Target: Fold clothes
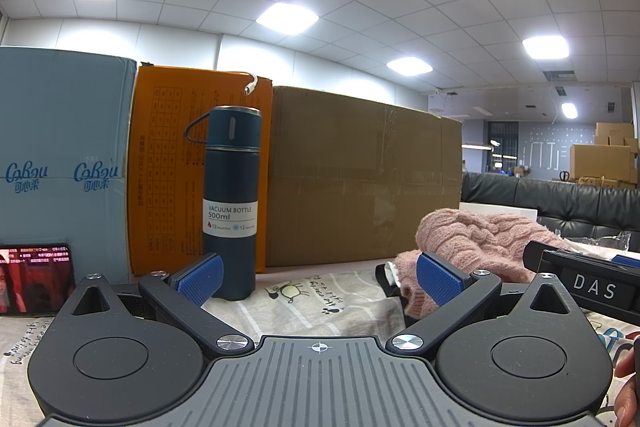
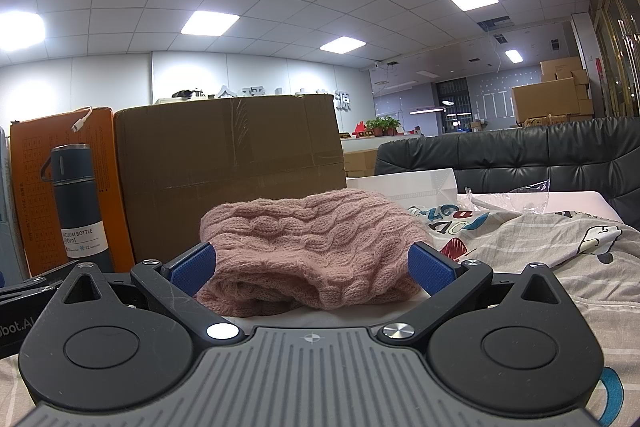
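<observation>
At the far left, a phone (image 1: 36, 279) with a lit screen leans against a pale blue carton (image 1: 64, 155). Next to it stands an orange box (image 1: 168, 167) with a white cable end (image 1: 251, 85) hanging over its top. A dark blue vacuum bottle (image 1: 231, 203) stands upright in front of the orange box, on the bench, which is covered by a printed cloth (image 1: 304, 303). To the right of the bottle is a big brown cardboard box (image 1: 360, 179).

The left claw (image 1: 319, 277) is wide open, low over the cloth, and nothing is between its blue pads (image 1: 200, 277). The bottle is just beyond its left pad. The pink knitted sweater (image 1: 476, 239) lies in a bundle on the cloth, to the right of this claw; its near edge is behind the right pad, not inside the opening.

The right claw (image 2: 313, 269) is also wide open. The same sweater (image 2: 308, 247) lies directly ahead of it, centred between the two pads, in a folded heap. I cannot tell if the pads touch the wool. Farther right there is a white box (image 2: 404, 183), some clear plastic wrap (image 2: 516, 199), and a black sofa (image 2: 520, 155) behind the bench.
</observation>
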`<state>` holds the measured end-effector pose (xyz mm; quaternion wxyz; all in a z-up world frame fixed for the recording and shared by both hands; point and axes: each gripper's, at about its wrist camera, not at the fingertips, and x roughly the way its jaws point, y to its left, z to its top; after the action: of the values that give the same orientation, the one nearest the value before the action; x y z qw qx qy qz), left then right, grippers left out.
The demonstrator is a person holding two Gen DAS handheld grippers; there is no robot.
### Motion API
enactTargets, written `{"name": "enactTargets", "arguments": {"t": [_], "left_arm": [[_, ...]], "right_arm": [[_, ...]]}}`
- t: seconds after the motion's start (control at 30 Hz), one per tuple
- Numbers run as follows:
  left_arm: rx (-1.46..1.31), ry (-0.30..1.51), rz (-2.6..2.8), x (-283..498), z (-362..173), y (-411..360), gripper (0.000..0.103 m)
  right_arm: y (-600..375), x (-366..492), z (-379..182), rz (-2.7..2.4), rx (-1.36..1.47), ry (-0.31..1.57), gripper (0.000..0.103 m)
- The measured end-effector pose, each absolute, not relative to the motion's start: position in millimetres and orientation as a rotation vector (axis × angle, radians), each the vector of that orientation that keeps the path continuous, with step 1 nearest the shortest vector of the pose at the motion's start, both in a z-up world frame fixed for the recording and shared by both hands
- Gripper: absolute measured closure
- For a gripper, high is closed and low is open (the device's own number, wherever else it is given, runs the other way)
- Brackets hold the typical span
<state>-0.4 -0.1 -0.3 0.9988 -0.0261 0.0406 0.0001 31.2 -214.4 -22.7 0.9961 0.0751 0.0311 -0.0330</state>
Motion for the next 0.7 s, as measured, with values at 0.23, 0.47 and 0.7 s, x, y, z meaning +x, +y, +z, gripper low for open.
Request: {"name": "enactTargets", "arguments": {"t": [0.23,0.47,0.7], "left_arm": [[-0.052,0.082,0.001,-0.2,-0.5,0.2,0.000],[-0.052,0.082,0.001,0.1,-0.4,0.8,0.000],[-0.053,0.082,0.001,0.3,-0.7,1.2,0.000]], "right_arm": [[-214.5,31.0,-22.8,-0.066,0.151,0.062,0.000],[-214.4,30.9,-22.8,-0.066,0.151,0.063,0.000],[-214.8,30.3,-22.4,-0.068,0.152,0.062,0.000]]}}
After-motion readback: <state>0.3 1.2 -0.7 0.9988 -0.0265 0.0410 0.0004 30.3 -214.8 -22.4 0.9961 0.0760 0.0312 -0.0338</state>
